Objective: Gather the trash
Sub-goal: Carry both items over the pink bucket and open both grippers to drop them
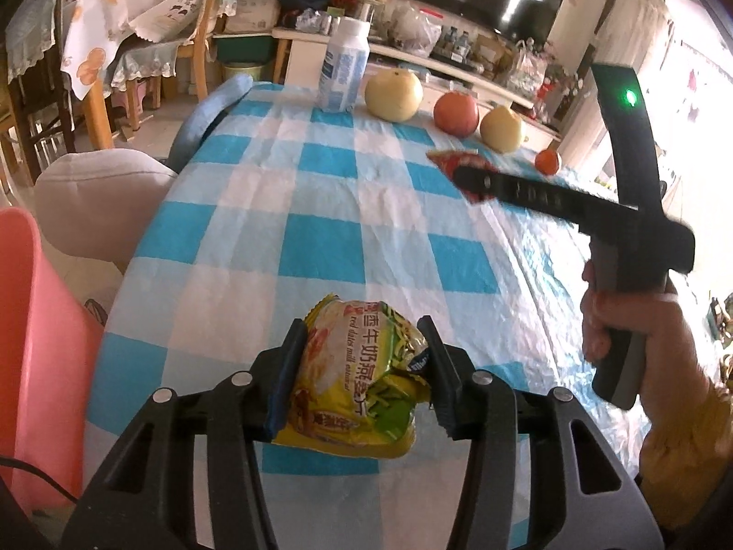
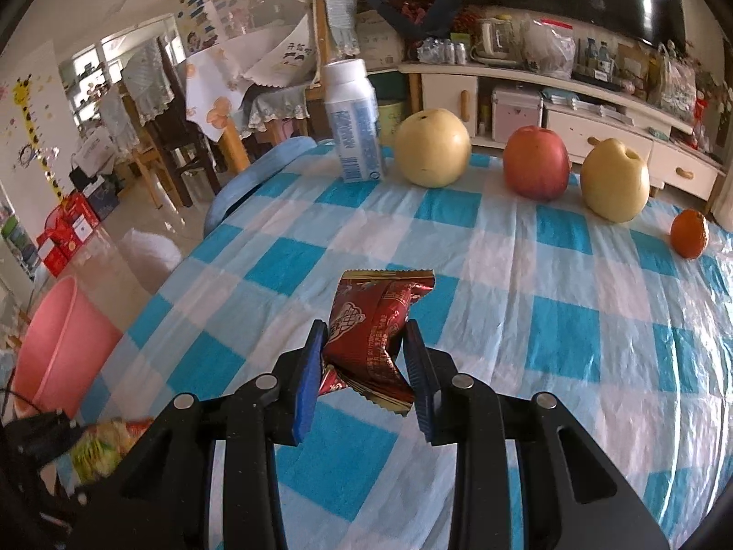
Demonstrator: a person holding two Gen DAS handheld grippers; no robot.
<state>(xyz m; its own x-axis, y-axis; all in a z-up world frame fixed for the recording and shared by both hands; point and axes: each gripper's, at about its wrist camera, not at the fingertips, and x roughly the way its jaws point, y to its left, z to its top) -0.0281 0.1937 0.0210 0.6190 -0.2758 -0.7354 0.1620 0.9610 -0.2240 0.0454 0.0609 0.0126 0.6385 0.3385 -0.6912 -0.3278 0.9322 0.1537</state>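
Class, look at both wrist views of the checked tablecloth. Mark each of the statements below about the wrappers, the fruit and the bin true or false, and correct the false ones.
1. The left gripper holds a yellow-green oatmeal packet. True.
2. The right gripper is empty. False: its fingers clamp a red snack wrapper.
3. The red apple stands between two yellow pears. True.
4. The milk bottle lies on its side. False: it stands upright.
5. The pink bin sits on the table. False: it stands on the floor beside the table.
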